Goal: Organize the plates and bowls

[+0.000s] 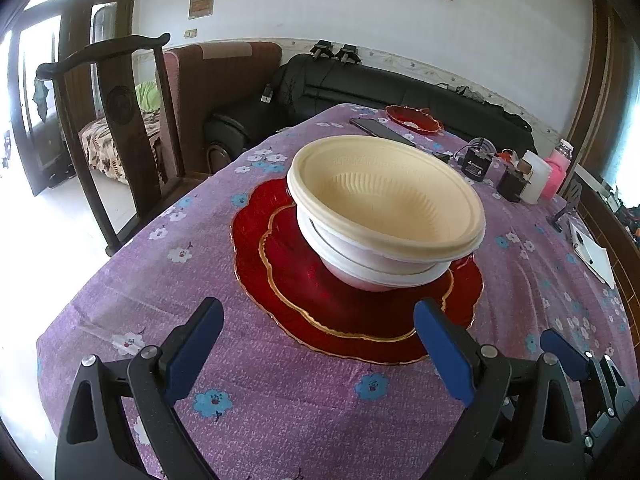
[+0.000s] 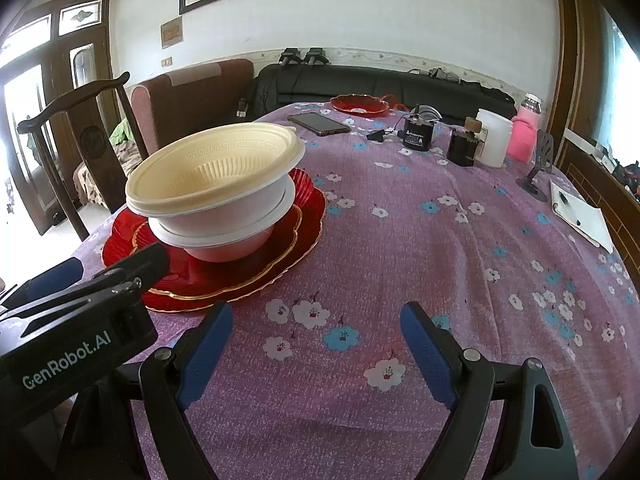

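I hold the left gripper above the near edge of the table; its jaws stand wide, nothing between them. Just beyond its fingertips lies the stack. The cream bowl sits nested in a white bowl, slightly tilted. The white bowl rests on a small red plate with a gold rim, and that plate lies on a larger red plate.

I hold the right gripper just right of the left one, over bare floral tablecloth. Its jaws also stand wide and hold nothing. In the right wrist view the stack is to the left, near the table's left edge.

At the far end of the table lie a red dish and a phone. Far right stand a white jar and a pink bottle.
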### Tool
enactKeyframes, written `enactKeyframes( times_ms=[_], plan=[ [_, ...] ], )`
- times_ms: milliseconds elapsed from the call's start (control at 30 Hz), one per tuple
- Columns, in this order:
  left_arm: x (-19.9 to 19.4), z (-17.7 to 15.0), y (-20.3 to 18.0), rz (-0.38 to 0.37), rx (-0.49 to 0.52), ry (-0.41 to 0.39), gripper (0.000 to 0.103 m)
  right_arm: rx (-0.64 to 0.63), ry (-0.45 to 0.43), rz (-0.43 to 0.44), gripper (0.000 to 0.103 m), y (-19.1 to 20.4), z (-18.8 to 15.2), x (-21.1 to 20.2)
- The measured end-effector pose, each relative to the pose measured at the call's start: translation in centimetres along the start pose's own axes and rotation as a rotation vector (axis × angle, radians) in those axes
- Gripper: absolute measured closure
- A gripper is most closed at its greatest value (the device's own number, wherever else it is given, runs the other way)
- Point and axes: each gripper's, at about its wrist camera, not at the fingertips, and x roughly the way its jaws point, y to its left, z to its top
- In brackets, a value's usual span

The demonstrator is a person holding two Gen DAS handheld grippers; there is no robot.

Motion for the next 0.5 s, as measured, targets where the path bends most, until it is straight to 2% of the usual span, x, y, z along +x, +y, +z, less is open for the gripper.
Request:
enactKeyframes(
  times_ms=[200, 400, 500],
  plan=[
    [-0.7, 0.0, -0.2, 0.01, 0.002, -0.025, 0.007, -0.002, -0.003, 0.007, 0.014, 0.0, -0.1, -0.2],
    [-2.6, 0.1, -0.6, 0.039, 0.005, -0.101, 0.007, 0.002, -0.008, 0.013, 0.014, -0.4, -0.2, -0.6],
    [-4.2, 0.1, -0.6, 0.069, -0.005, -0.169, 0.007, 0.015, -0.021, 0.019, 0.014, -0.8, -0.1, -1.0]
  ],
)
